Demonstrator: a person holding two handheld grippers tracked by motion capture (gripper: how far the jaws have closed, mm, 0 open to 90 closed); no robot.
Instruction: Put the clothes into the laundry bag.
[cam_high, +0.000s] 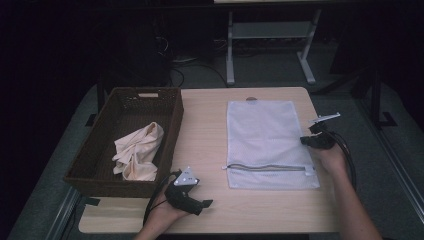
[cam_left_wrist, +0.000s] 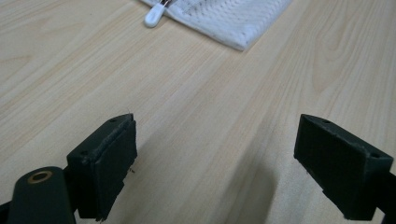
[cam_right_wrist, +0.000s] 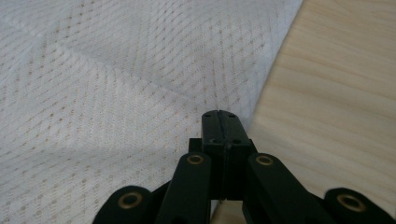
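A white mesh laundry bag (cam_high: 265, 135) lies flat on the wooden table (cam_high: 205, 130), its zipper (cam_high: 265, 167) closed near the front end. My right gripper (cam_high: 305, 141) sits at the bag's right edge. In the right gripper view its jaws are shut (cam_right_wrist: 219, 116) on the rim of the mesh (cam_right_wrist: 116, 70), and creases fan out from the tips. My left gripper (cam_high: 202, 204) rests near the table's front edge, left of the bag. It is open (cam_left_wrist: 215, 168) with only bare wood between its jaws. The bag's corner (cam_left_wrist: 224, 18) and white zipper pull (cam_left_wrist: 154, 16) lie ahead of it.
A dark woven basket (cam_high: 110, 182) stands at the table's left with a cream cloth (cam_high: 137, 150) bunched inside. Bare wood separates basket and bag. Beyond the table's far edge are white table legs (cam_high: 230, 50) and cables on the floor.
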